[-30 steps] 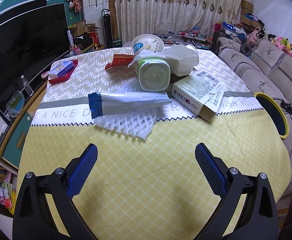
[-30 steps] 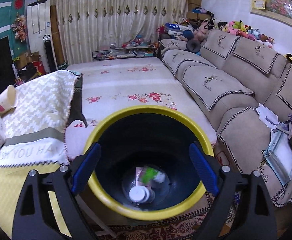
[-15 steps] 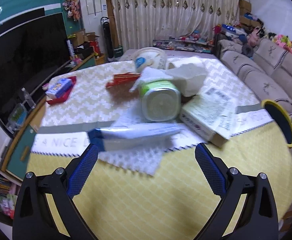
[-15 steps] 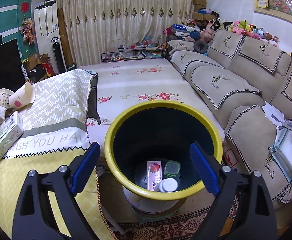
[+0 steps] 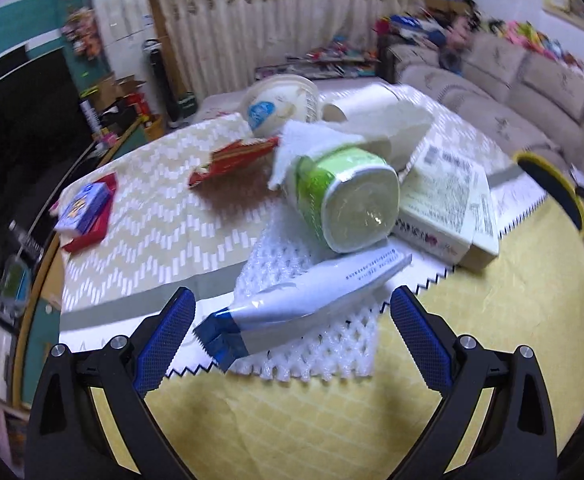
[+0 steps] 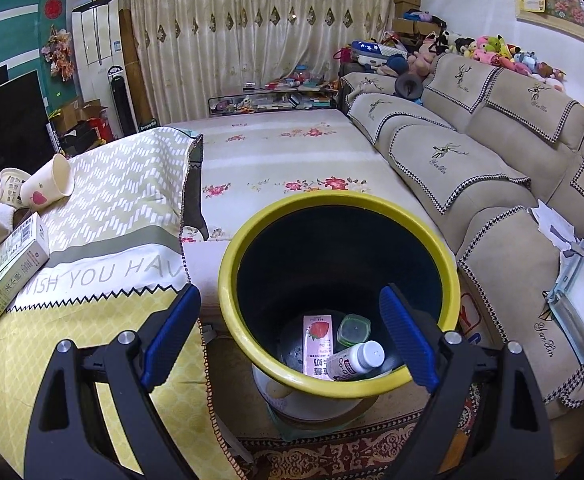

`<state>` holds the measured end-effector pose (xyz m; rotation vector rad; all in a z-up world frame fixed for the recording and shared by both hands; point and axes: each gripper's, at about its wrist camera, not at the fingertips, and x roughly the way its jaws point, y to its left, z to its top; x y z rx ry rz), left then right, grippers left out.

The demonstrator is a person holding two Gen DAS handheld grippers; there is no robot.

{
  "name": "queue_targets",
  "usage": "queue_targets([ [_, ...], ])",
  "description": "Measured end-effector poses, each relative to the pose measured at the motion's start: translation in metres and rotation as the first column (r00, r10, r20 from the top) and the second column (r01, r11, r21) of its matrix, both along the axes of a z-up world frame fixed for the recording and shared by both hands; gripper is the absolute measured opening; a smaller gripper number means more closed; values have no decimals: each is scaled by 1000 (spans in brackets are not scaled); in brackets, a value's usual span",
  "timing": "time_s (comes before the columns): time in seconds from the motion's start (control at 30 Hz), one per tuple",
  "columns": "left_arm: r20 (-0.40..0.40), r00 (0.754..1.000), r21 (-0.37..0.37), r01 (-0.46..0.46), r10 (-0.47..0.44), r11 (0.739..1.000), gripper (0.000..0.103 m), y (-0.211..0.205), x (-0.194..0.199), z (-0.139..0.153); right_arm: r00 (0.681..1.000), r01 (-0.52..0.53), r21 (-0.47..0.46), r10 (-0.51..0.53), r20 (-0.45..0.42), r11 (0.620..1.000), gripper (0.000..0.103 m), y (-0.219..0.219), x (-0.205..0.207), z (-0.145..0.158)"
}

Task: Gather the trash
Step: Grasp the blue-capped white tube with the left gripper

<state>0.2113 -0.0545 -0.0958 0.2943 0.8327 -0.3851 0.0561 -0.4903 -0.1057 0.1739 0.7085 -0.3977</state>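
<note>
Left gripper point(image 5: 292, 332) wide open over the table point(image 5: 511, 320), nothing pinched; the blue-ended white pouch point(image 5: 307, 304) sits between the spread fingers, not touched by either pad as far as the blurred view shows. Pouch lies on white foam netting point(image 5: 311, 354), netting on the yellow-and-white tablecloth point(image 5: 152, 232). Behind it a green-labelled plastic tub point(image 5: 343, 200) on its side, bottom facing camera, with white tissue point(image 5: 299, 148) draped over its far end. Just right of the tub, a flat carton point(image 5: 443, 212) with printed label up. Further back: red wrapper point(image 5: 232, 160), round white bowl point(image 5: 280, 104), crumpled white paper point(image 5: 387, 120). Left edge of table: a blue packet on a red one point(image 5: 88, 210). Right gripper point(image 6: 290, 332) also spread wide, empty, above the yellow-rimmed bin point(image 6: 244, 248) beside the table. In the bin bottom: pink strawberry carton point(image 6: 317, 342), small green-lidded container point(image 6: 353, 330), white-capped bottle point(image 6: 357, 360). Right wrist view also shows a paper cup point(image 6: 50, 186) lying tipped on the cloth and the sofa point(image 6: 471, 132) behind.
</note>
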Motion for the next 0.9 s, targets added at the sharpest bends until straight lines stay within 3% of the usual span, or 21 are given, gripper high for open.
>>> queue_targets([
  [0.13, -52, 997, 14, 56, -55, 998, 97, -6, -7, -6, 1000, -5, 0, 5, -2, 1000, 86, 2, 1, 1],
  [0.33, -119, 972, -133, 185, -201, 974, 97, -24, -49, -1, 999, -32, 9, 32, -7, 999, 86, 10, 5, 0],
  [0.4, -121, 960, -141, 236, -253, 962, 97, -35, -62, -1, 999, -46, 12, 46, -8, 999, 86, 14, 6, 0],
  [0.53, -118, 977, -66, 169, -175, 983, 96, -45, -58, -8, 999, -51, 13, 51, -3, 999, 86, 16, 4, 2],
  [0.7, -170, 983, -89, 56, -70, 994, 80, -44, -36, -18, 999, -45, 17, 45, 6, 999, 86, 13, 1, 5],
  [0.9, -154, 982, -90, 100, -113, 991, 74, -65, -41, -16, 999, -44, 29, 44, 2, 999, 87, 10, 1, 2],
])
